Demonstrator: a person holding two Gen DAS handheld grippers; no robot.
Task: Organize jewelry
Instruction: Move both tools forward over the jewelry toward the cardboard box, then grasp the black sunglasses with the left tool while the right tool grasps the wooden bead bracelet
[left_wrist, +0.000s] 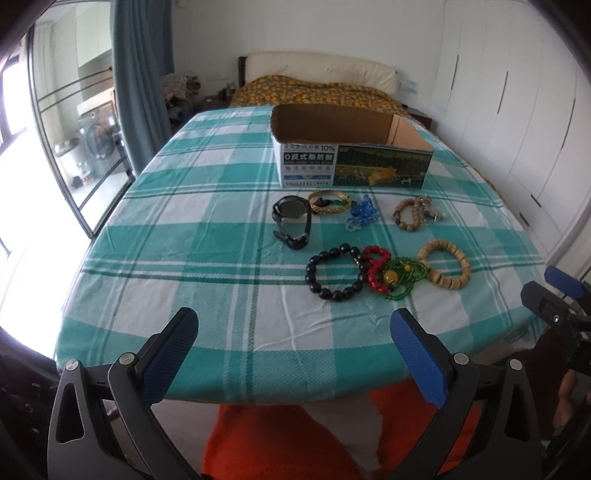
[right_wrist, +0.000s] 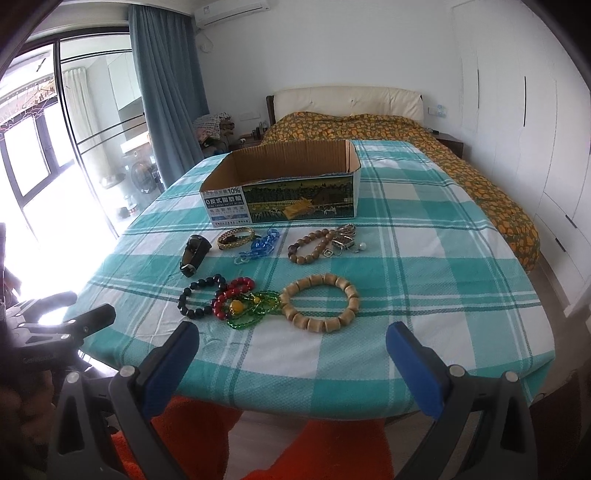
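Jewelry lies on a teal checked tablecloth in front of an open cardboard box (left_wrist: 351, 162) (right_wrist: 284, 199): a black watch (left_wrist: 291, 221) (right_wrist: 194, 254), a gold bangle (left_wrist: 330, 201) (right_wrist: 236, 236), a blue chain (left_wrist: 360, 216) (right_wrist: 260, 246), a brown bead bracelet with silver charms (left_wrist: 406, 216) (right_wrist: 314, 245), a black bead bracelet (left_wrist: 332, 273) (right_wrist: 197, 295), a red bead bracelet (left_wrist: 376, 267) (right_wrist: 232, 295), green beads (left_wrist: 402, 277) (right_wrist: 255, 308) and a tan wooden bracelet (left_wrist: 443, 264) (right_wrist: 319, 304). My left gripper (left_wrist: 295, 354) and right gripper (right_wrist: 293, 362) are open and empty at the near table edge.
A bed (right_wrist: 388, 125) with an orange patterned cover stands behind the table. White wardrobes (right_wrist: 517, 110) line the right wall. A glass door and blue curtain (right_wrist: 166, 92) are on the left. Orange cloth (right_wrist: 332, 450) lies below the table edge.
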